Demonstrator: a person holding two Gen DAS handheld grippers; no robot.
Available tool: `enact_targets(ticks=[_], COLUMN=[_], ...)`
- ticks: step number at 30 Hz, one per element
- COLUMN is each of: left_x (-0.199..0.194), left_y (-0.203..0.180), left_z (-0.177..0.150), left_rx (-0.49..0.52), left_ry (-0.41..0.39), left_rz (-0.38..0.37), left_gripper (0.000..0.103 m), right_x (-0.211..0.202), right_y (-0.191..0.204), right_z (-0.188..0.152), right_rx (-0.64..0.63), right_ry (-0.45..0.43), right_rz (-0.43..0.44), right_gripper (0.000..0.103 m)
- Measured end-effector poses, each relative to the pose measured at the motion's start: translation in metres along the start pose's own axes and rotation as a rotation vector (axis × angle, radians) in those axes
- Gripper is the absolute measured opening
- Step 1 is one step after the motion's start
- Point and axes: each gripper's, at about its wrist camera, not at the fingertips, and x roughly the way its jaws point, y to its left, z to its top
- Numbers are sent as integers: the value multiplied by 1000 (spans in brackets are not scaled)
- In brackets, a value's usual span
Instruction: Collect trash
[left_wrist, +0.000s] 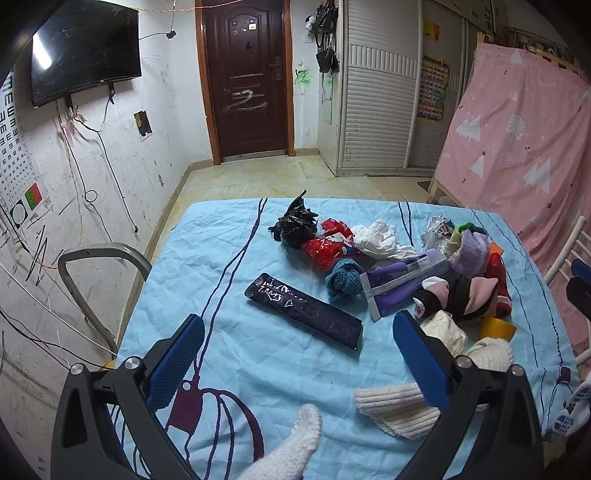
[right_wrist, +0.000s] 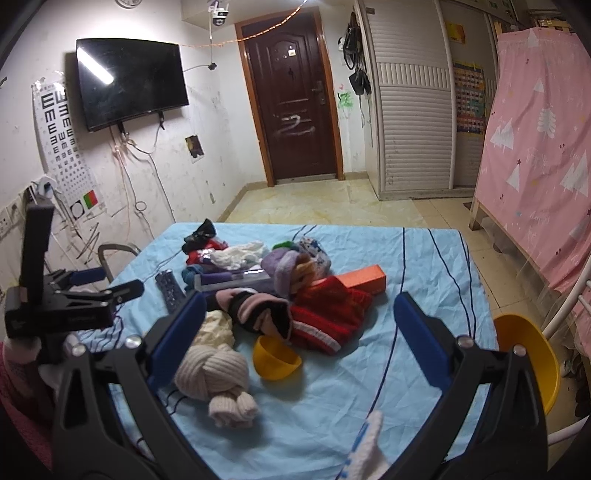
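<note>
- Blue bedsheet (left_wrist: 229, 258) covers the work surface; brown door (left_wrist: 247, 77) and wall-mounted television (left_wrist: 85, 48) stand beyond.
- Left gripper (left_wrist: 299, 350): fingers spread wide, nothing between them, hovering above the sheet.
- Right gripper (right_wrist: 299, 332): fingers likewise spread, holding nothing.
- Trash lies mixed with clothing mid-sheet: black plastic bag (left_wrist: 295, 225), red wrapper (left_wrist: 328, 243), white crumpled bag (left_wrist: 380, 238), dark flat packet (left_wrist: 303, 310) lying apart, nearer the left gripper.
- Yellow cup (right_wrist: 275, 358) lies tipped beside red knitwear (right_wrist: 328, 314).

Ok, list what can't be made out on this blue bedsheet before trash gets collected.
- Left wrist view: small yellow plastic bowl, mostly hidden behind the pink-and-black knit hat.
- Left wrist view: white knit item, cut off by the bottom edge.
- Right wrist view: crumpled black plastic bag, largely hidden by the clothes pile.
</note>
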Motion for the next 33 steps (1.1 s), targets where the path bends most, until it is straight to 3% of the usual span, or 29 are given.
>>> enact_targets(ticks=[33], left_x=[20], left_y=[-6], left_z=[8], left_rx=[17], left_ry=[34], left_rz=[6], left_gripper=[93], right_x=[21], right_y=[-5], right_z=[0], right_rx=[-6], right_ry=[43], right_rz=[13], right_gripper=[98])
